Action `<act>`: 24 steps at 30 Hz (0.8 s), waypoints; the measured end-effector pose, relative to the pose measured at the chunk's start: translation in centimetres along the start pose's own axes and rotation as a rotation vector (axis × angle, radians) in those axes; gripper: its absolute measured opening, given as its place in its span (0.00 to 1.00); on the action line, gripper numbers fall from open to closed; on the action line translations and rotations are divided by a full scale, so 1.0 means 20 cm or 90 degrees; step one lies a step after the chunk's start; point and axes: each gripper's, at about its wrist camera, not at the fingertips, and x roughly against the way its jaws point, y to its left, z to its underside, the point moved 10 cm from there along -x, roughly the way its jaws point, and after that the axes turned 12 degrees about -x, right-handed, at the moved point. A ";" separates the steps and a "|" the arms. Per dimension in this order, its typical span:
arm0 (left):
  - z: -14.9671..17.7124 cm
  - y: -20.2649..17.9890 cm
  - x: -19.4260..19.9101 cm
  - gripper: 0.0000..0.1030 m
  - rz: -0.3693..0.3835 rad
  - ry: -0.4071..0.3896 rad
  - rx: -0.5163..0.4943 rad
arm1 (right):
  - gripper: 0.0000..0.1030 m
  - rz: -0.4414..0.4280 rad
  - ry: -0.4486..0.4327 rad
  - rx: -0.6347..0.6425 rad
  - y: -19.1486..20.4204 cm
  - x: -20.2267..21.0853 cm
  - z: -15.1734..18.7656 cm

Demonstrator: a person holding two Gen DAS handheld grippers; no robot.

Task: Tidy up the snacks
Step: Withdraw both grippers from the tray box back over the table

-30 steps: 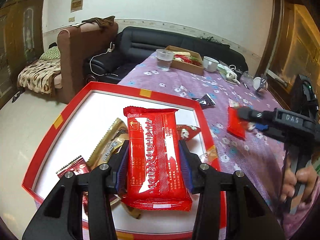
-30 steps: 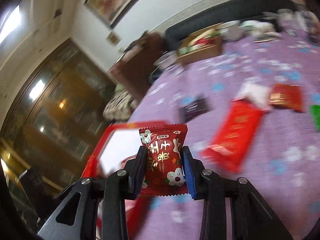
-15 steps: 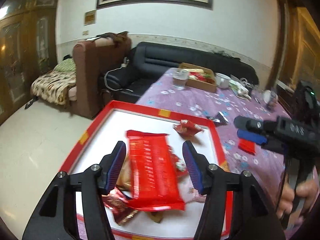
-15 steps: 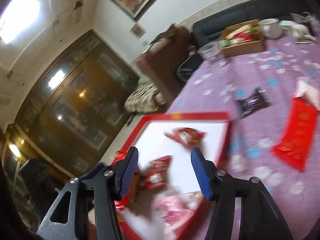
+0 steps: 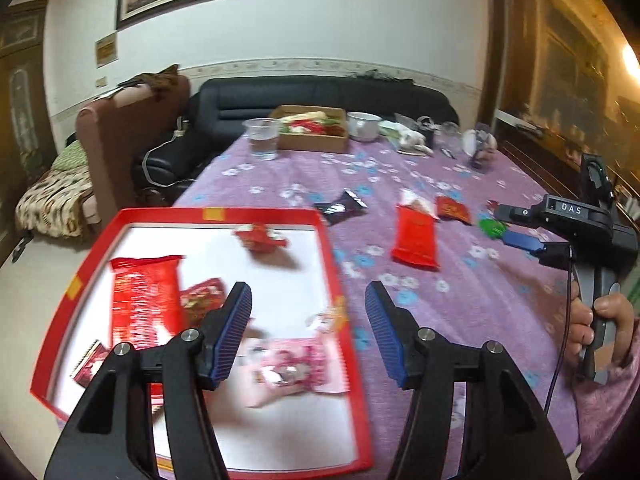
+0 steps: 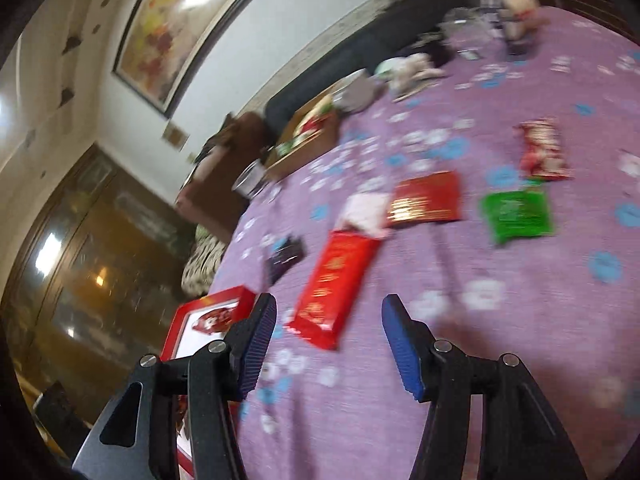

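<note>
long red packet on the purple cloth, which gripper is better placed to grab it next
Right. The right gripper is open and empty with the long red packet just ahead of its fingers. The left gripper, also open, sits over the red tray edge, farther away.

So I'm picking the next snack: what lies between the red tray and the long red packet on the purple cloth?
Only bare flowered cloth separates the tray from the long red packet, in the left wrist view.
</note>
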 end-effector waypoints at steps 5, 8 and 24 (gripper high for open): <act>0.00 -0.13 0.02 0.64 0.026 0.000 -0.031 | 0.56 0.044 -0.053 -0.001 -0.19 0.22 -0.06; 0.01 -0.20 0.01 0.69 0.038 0.008 -0.045 | 0.56 0.063 -0.074 -0.022 -0.29 0.33 -0.09; -0.23 -0.71 0.02 0.69 0.131 0.029 -0.131 | 0.58 0.094 -0.147 -0.063 -0.56 0.81 -0.13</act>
